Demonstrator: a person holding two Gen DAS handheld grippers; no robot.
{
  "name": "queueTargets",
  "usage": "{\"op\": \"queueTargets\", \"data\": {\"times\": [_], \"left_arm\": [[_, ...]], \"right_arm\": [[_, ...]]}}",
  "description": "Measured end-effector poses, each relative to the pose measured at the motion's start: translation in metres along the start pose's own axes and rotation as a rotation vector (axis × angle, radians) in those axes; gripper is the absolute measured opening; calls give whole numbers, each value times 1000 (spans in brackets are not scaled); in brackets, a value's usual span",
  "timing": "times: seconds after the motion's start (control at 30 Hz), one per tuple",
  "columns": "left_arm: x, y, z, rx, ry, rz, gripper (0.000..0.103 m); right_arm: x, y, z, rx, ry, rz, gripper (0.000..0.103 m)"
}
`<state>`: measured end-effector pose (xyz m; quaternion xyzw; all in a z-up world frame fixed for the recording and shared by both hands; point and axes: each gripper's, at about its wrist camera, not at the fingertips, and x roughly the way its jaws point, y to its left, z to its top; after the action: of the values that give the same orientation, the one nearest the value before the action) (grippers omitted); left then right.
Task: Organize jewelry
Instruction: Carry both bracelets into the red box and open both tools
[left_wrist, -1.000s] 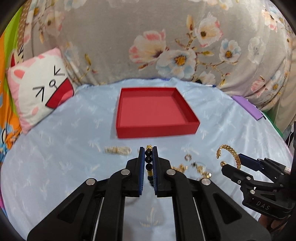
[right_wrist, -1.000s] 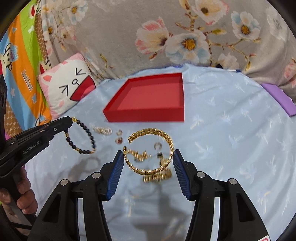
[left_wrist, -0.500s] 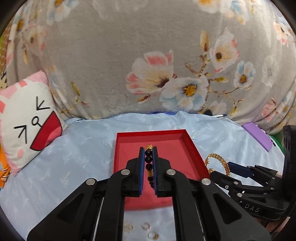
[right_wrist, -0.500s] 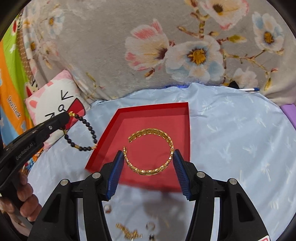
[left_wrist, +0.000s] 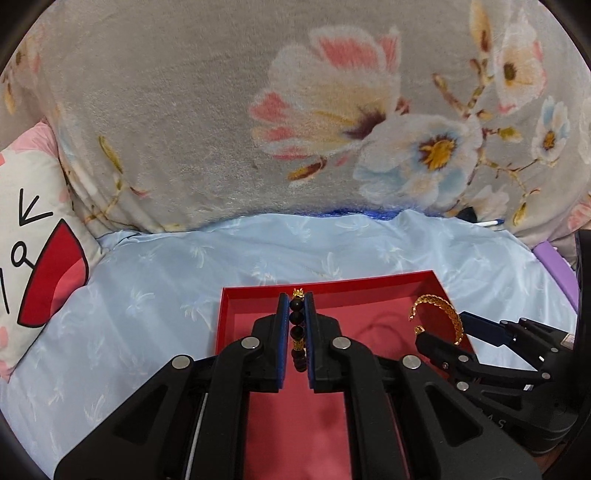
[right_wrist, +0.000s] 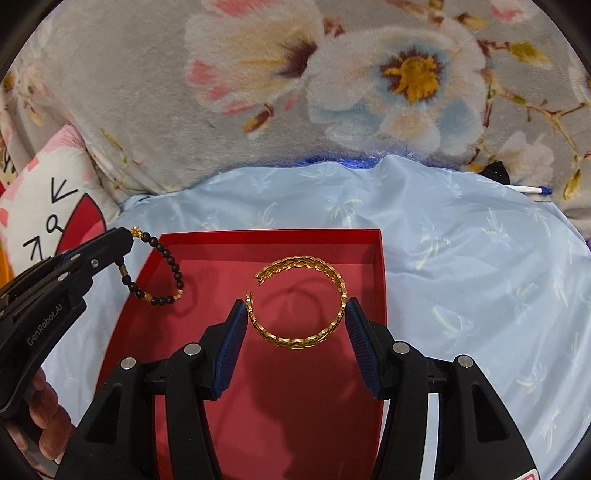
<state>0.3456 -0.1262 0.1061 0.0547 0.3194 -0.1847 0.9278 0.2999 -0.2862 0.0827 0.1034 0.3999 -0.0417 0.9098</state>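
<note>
A shallow red tray (left_wrist: 373, 286) (right_wrist: 269, 235) lies on a light blue cloth. My left gripper (left_wrist: 296, 306) is shut on a black bead bracelet (left_wrist: 297, 328) with gold beads and holds it over the tray's left part; the bracelet hangs from the left gripper (right_wrist: 125, 242) as a loop (right_wrist: 162, 273) in the right wrist view. My right gripper (right_wrist: 295, 314) is shut on a gold open cuff bracelet (right_wrist: 299, 301) and holds it above the tray's middle. The cuff (left_wrist: 441, 314) and right gripper (left_wrist: 458, 325) also show in the left wrist view.
A grey floral blanket (left_wrist: 295, 110) rises behind the cloth. A cat-face pillow (left_wrist: 33, 229) sits at the left. A purple object (left_wrist: 554, 258) and a pen (right_wrist: 528, 189) lie at the right by the blanket.
Both grippers moved forward from the loose jewelry on the cloth to above the red tray, each still holding its bracelet. The loose pieces are out of view now.
</note>
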Motion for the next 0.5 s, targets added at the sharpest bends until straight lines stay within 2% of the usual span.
{"op": "queueTargets", "data": {"times": [0.27, 0.33, 0.4, 0.47, 0.5], "left_arm": [[39, 11, -3, -37, 50, 38, 8], [41, 14, -4, -54, 56, 48, 16], [37, 17, -5, -67, 46, 59, 48], [24, 18, -6, -66, 5, 86, 56], [17, 18, -6, -62, -4, 92, 57]], "right_arm": [[28, 8, 4, -53, 45, -62, 54], [26, 8, 5, -56, 33, -72, 60], [19, 7, 5, -48, 8, -69, 62], [7, 4, 3, -35, -18, -59, 62], [1, 3, 2, -27, -27, -50, 62]]}}
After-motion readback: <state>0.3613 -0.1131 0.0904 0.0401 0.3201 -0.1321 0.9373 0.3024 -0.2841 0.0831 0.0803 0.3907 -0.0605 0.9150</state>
